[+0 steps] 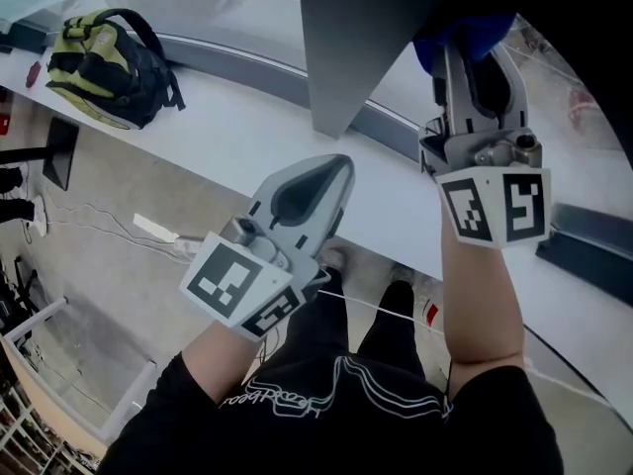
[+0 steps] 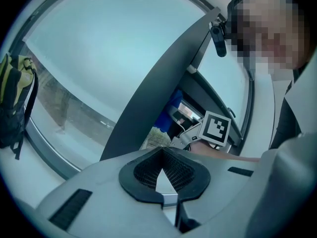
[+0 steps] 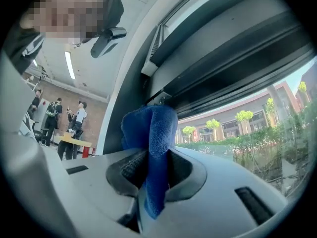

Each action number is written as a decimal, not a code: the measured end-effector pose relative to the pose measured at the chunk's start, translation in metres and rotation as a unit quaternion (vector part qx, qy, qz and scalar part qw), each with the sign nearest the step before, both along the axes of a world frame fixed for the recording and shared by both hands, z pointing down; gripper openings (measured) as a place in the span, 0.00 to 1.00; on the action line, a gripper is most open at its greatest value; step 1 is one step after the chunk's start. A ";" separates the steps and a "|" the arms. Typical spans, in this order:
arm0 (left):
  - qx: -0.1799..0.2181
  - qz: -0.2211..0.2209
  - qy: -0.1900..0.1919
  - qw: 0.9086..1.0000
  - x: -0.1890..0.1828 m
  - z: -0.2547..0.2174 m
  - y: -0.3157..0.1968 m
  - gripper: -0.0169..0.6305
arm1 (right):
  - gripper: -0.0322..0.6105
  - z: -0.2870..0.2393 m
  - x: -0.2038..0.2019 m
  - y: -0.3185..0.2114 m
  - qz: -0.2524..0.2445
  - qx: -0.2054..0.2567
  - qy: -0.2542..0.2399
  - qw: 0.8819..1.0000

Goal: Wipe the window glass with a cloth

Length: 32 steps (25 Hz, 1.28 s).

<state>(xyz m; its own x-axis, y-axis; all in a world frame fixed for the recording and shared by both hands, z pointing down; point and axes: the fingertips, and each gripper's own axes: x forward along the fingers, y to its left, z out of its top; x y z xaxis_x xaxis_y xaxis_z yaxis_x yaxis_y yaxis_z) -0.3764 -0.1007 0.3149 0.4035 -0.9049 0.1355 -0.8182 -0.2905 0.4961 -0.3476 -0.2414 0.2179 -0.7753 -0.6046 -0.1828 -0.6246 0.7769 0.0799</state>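
Observation:
My right gripper is raised at the upper right, beside the dark window frame post, and is shut on a blue cloth. In the right gripper view the cloth is folded between the jaws and bulges above them, close to the window glass and the dark upper frame. My left gripper hangs lower, over the white sill; its jaws meet at the tips with nothing between them. It faces the curved glass and shows the cloth behind the post.
A yellow and black backpack lies on the sill at the far left. White cables and a power strip lie on the floor below. Several people stand round a table far inside the room.

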 end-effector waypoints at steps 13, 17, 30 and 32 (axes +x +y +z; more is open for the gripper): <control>-0.022 -0.022 0.001 1.000 0.016 0.030 0.007 0.04 | 0.15 0.011 0.023 -0.017 0.051 0.028 -0.003 0.998; -0.029 -0.015 -0.008 0.999 0.030 0.037 0.013 0.04 | 0.15 0.009 0.037 -0.018 0.068 0.039 -0.005 0.997; -0.045 0.005 -0.005 0.999 0.113 0.056 0.011 0.04 | 0.15 0.010 0.159 -0.025 0.129 0.032 -0.011 0.991; -0.048 0.010 -0.006 0.999 0.129 0.061 0.009 0.04 | 0.15 0.015 0.180 -0.027 0.136 0.032 -0.009 0.990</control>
<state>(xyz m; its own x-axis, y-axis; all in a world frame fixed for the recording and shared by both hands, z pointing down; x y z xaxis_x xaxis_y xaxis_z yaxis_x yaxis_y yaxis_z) -0.2478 -0.0919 0.3759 0.4183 -0.8799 0.2254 -0.8191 -0.2582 0.5123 -0.1679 -0.2681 0.2328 -0.5822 -0.7769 -0.2399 -0.8115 0.5737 0.1112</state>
